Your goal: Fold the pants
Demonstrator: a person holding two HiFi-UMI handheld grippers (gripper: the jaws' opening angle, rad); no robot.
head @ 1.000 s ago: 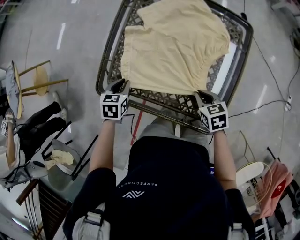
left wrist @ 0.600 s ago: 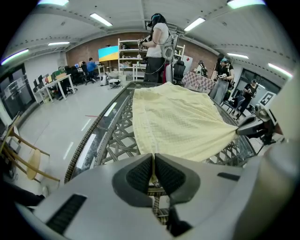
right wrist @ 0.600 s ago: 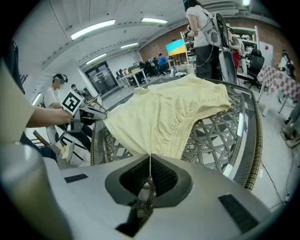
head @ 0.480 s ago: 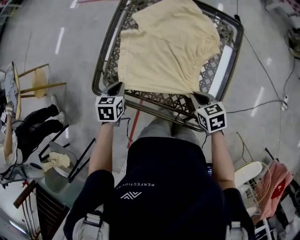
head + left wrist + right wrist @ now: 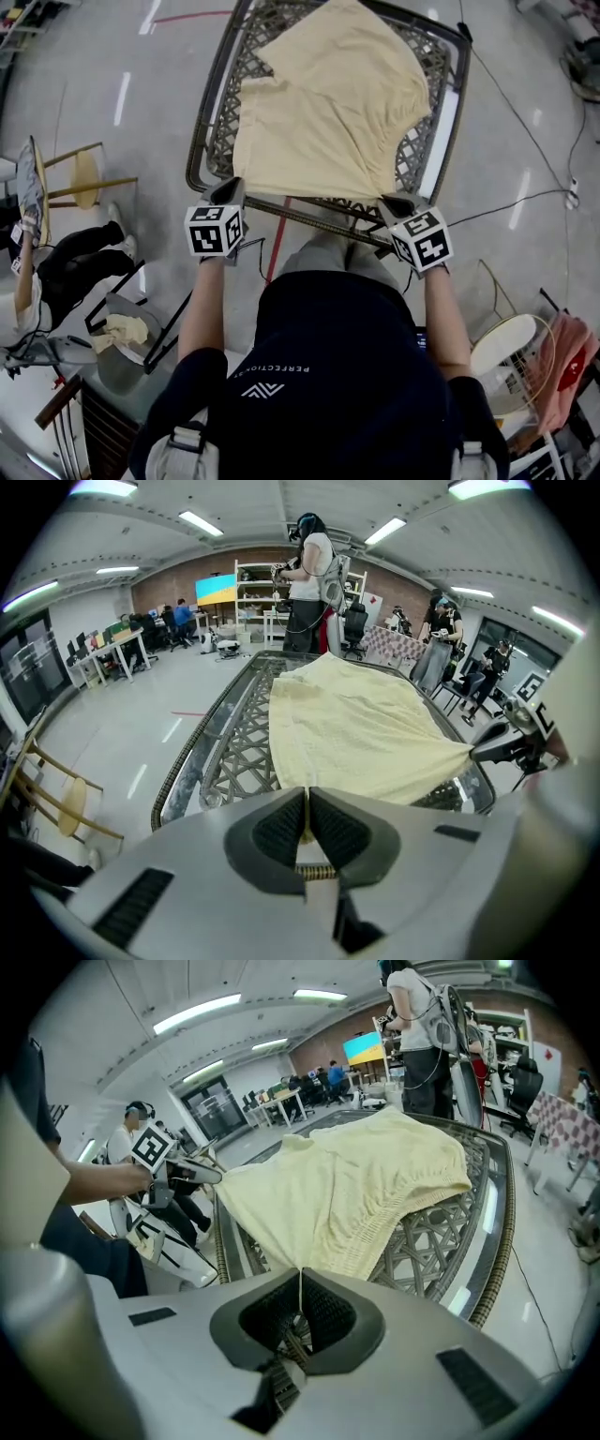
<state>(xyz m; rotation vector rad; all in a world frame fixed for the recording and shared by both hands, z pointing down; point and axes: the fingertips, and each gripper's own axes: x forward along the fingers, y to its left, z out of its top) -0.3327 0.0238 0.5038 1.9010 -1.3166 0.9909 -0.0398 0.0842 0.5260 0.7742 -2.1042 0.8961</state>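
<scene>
- Left gripper view: the left gripper [image 5: 307, 810], its jaws having just been closing, pinches the nearest corner of the pale yellow pants [image 5: 361, 728].
- Alongside, the right gripper [image 5: 300, 1290] clamps the neighbouring corner, probably so both can lift that edge evenly.
- Beyond both, the pants lie spread over the lattice table [image 5: 234, 747].

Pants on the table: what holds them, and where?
The left gripper, jaws just closed, pinches the pants at the near left corner; the right gripper pinches the near right corner, at the waistband end.
</scene>
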